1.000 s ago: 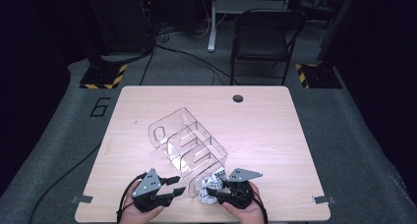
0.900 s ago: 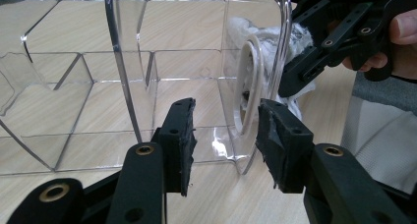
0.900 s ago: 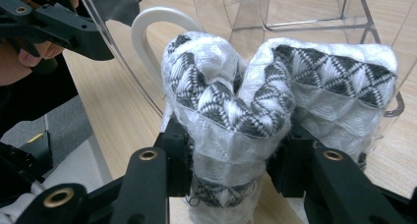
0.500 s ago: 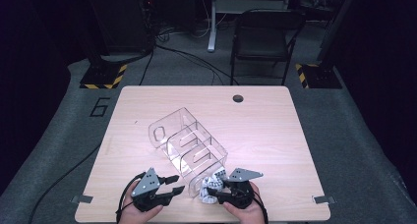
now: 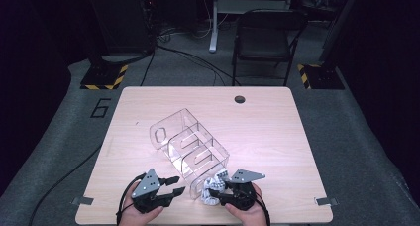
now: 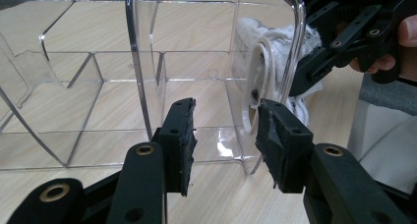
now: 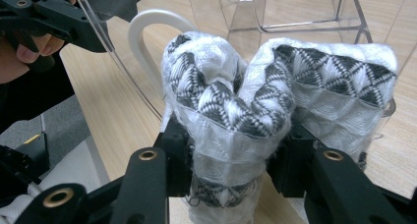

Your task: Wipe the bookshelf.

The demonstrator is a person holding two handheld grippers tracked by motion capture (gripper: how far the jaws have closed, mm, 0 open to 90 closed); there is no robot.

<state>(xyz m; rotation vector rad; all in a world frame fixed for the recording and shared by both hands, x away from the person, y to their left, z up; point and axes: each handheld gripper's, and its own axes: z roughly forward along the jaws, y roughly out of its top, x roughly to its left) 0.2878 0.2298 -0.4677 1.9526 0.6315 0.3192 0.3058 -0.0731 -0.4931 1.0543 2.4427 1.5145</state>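
A clear acrylic organizer (image 5: 190, 146) with several upright dividers lies mid-table. At its near end my right gripper (image 5: 216, 191) is shut on a folded black-and-white patterned cloth (image 5: 210, 186). In the right gripper view the cloth (image 7: 236, 101) bulges up between the jaws of that gripper (image 7: 231, 150), close to the organizer's end wall (image 7: 147, 32). My left gripper (image 5: 176, 185) rests to the left of the cloth, open with nothing between its jaws. In its own view the left gripper (image 6: 223, 121) faces the organizer's wall (image 6: 142, 62), with the cloth (image 6: 260, 42) behind the acrylic.
The wooden table (image 5: 277, 137) has a round cable hole (image 5: 239, 98) at its far edge and tape marks at the near corners (image 5: 81, 201). A black chair (image 5: 265, 35) stands beyond the table. A dark stand with striped base (image 5: 104, 77) sits at the far left.
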